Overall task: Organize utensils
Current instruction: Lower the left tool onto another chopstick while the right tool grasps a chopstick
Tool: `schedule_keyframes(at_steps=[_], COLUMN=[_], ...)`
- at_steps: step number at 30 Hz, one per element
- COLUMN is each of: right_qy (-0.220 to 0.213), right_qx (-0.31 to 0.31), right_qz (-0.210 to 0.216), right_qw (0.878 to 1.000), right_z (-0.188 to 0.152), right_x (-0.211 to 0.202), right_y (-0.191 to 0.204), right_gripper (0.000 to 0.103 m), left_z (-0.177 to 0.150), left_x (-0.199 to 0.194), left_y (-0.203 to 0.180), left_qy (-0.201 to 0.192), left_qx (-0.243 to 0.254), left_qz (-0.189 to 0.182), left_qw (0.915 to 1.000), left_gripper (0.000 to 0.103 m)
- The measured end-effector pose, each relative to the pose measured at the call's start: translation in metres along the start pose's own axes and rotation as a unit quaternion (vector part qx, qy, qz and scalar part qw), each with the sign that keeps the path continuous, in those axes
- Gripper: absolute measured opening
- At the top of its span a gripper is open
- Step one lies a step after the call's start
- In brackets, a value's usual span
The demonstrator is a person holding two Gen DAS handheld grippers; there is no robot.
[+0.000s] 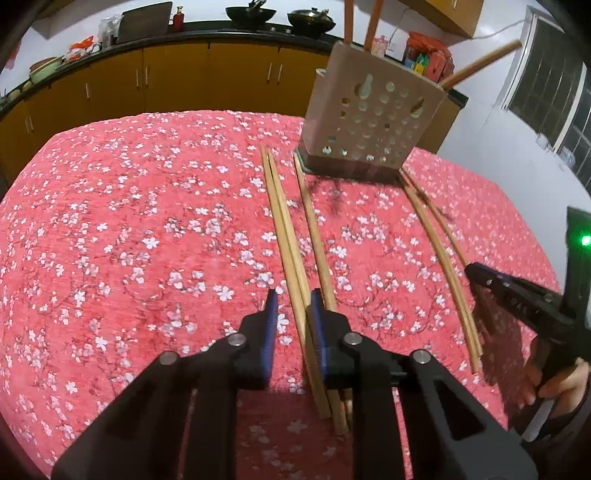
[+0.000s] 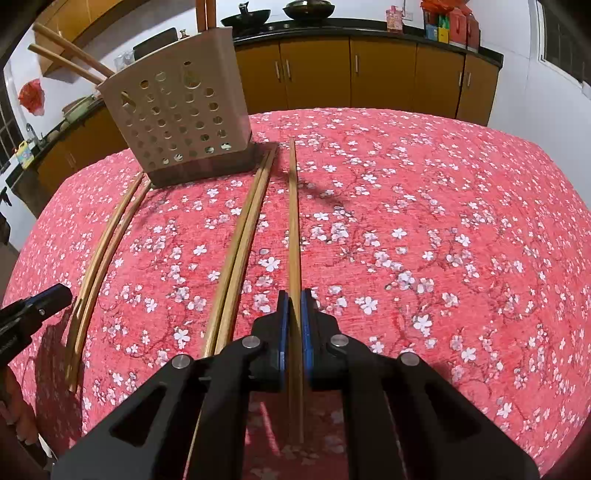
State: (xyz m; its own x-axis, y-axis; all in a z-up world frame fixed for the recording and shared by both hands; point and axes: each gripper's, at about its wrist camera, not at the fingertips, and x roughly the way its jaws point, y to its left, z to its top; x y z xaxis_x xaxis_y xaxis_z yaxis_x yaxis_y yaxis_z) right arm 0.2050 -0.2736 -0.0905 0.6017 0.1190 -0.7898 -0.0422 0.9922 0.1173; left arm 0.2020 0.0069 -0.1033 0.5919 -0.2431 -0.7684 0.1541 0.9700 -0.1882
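A pair of wooden chopsticks (image 1: 282,221) lies on the red flowered cloth. It runs between the fingers of my left gripper (image 1: 293,297), close to the right pad. Cloth shows between the pair and the left pad, so the jaws are open. My right gripper (image 2: 294,295) is shut on one chopstick (image 2: 293,221) that points toward the beige perforated holder (image 2: 177,110). Another pair (image 2: 245,236) lies just left of it. The holder (image 1: 373,110) stands at the far side with chopsticks (image 1: 480,62) leaning out. The right gripper (image 1: 474,271) also shows at the right-hand chopsticks (image 1: 439,251).
The table's red cloth (image 1: 129,221) ends in a far edge before yellow cabinets (image 1: 177,77) under a dark counter with woks (image 1: 251,14). A hand (image 1: 561,384) holds the right gripper. The left gripper (image 2: 61,293) sits by the leftmost pair (image 2: 99,251).
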Motion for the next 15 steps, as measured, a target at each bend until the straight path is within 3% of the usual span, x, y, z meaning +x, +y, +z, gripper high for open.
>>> schedule_keyframes(at_steps=[7,15], right_qy=[-0.002,-0.004], right_qx=[-0.002,-0.012], right_qz=[-0.001,-0.002], right_qw=[1.000,1.000], right_z=[0.000,-0.008], right_x=[0.001,-0.005], right_y=[0.000,0.002], right_gripper=[0.008,0.008], left_z=[-0.002,-0.003], left_x=[0.012,0.015], left_y=[-0.004,-0.009], left_qy=[0.006,-0.003], left_qx=[0.019,0.032], left_qz=[0.036,0.049], left_qw=[0.9991,0.9983], left_gripper=[0.013,0.009])
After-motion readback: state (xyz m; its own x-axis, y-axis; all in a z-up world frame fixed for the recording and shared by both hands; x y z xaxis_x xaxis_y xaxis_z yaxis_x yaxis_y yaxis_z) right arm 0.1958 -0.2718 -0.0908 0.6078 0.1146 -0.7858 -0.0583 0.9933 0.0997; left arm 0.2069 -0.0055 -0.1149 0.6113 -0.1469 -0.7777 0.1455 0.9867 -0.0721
